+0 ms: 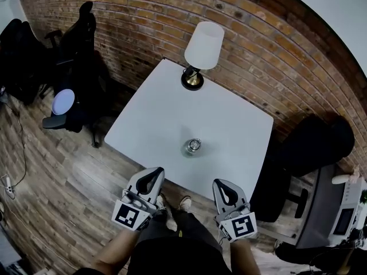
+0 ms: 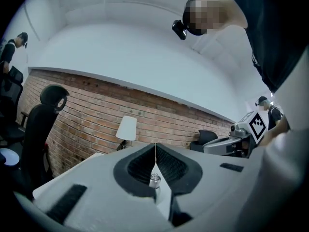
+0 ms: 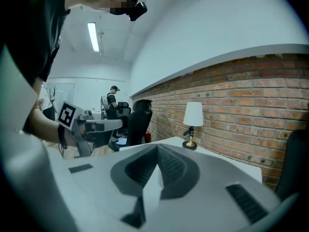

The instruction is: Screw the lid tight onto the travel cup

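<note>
The task looks unstarted: the travel cup [image 1: 193, 146] stands untouched mid-frame on the white surface [image 1: 166, 107], with the left claw [image 1: 151, 178] and right claw [image 1: 225, 189] both closed and empty below it.

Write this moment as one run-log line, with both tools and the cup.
left tool: shut, empty | right tool: shut, empty | travel cup: upright on table, untouched
</note>
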The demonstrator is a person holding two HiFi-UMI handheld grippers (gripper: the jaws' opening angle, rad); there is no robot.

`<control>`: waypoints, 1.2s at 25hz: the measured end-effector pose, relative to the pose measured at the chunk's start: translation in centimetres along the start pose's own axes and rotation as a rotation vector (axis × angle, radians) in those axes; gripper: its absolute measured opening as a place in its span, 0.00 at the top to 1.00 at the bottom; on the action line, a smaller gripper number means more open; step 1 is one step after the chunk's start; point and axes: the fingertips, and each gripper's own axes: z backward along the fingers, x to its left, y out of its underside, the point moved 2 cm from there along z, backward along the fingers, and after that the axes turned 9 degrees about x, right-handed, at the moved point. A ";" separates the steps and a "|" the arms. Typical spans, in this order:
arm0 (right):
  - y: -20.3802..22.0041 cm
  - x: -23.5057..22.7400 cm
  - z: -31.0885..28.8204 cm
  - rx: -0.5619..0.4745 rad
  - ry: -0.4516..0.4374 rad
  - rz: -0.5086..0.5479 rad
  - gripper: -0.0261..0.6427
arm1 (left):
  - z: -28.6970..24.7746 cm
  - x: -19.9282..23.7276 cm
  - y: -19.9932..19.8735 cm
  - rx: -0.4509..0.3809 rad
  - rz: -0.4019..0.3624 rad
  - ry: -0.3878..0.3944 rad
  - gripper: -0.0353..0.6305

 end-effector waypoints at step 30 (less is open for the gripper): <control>9.7 -3.9 -13.3 0.085 -0.188 -0.001 0.72 | -10.5 1.8 7.0 0.168 -0.072 -0.038 0.90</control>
